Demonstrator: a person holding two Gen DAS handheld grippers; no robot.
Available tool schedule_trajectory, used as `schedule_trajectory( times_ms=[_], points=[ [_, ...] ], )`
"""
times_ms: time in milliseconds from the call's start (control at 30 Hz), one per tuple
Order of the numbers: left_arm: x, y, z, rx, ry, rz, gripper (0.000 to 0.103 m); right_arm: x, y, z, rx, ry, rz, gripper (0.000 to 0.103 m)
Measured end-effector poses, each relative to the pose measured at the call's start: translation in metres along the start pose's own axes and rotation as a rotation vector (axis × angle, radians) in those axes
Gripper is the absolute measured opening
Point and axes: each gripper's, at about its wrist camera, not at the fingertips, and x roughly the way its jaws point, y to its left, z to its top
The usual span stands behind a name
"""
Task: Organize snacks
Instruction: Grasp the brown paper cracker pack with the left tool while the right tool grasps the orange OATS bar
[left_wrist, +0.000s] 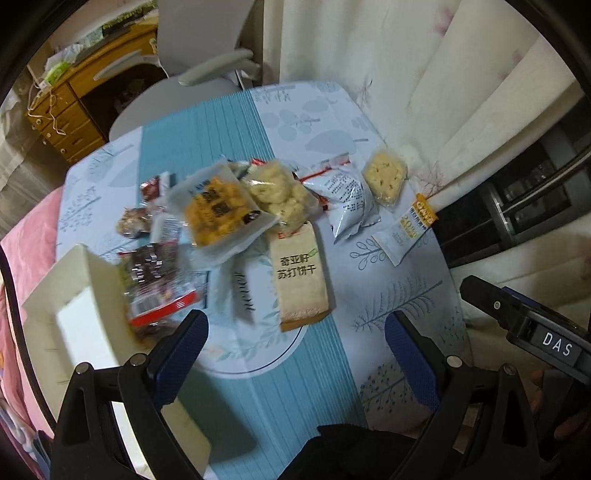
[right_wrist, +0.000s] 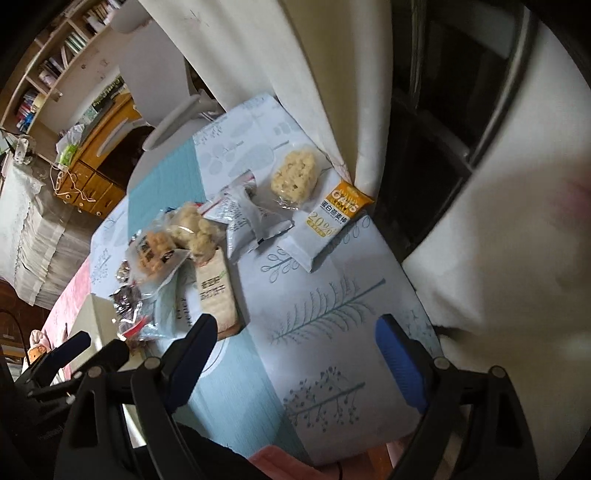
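1. Two tongs, both with jaws spread apart and holding nothing: left tongs (left_wrist: 295, 336) and right tongs (right_wrist: 295, 339), hovering above the near part of the table (left_wrist: 229, 125).
2. Several snack packets in a loose pile near the table's middle, some overlapping.
3. Soda cracker pack (left_wrist: 301, 280), tan, lying flat at the pile's near side.
4. Orange pastry packet (left_wrist: 218, 210), resting on top of the pile.
5. Oats bar packet (right_wrist: 328, 225), white and orange, at the table's right edge beside the curtain (right_wrist: 258, 55).
6. Pale rice cake packet (right_wrist: 293, 177), toward the far right corner.
7. White box (left_wrist: 74, 317), at the table's left edge, a dark wrapped packet (left_wrist: 155, 280) against its wall.
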Motion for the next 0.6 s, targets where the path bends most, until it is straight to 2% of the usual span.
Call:
schedule_trajectory(
  times_ms=[333, 433, 600],
  points=[
    [0.083, -0.009, 0.024, -0.055, 0.109, 0.034, 0.096, 0.065, -0.016, 0.043, 0.057, 0.055, 0.057, 0.086],
    [0.102, -0.008, 0.027, -0.07, 0.125, 0.067, 0.096, 0.086, -0.02, 0.055, 0.087, 0.083, 0.041, 0.082],
    [0.13, -0.006, 0.029, -0.094, 0.156, 0.081, 0.096, 0.11, -0.027, 0.066, 0.129, 0.1, -0.007, 0.077]
  ],
)
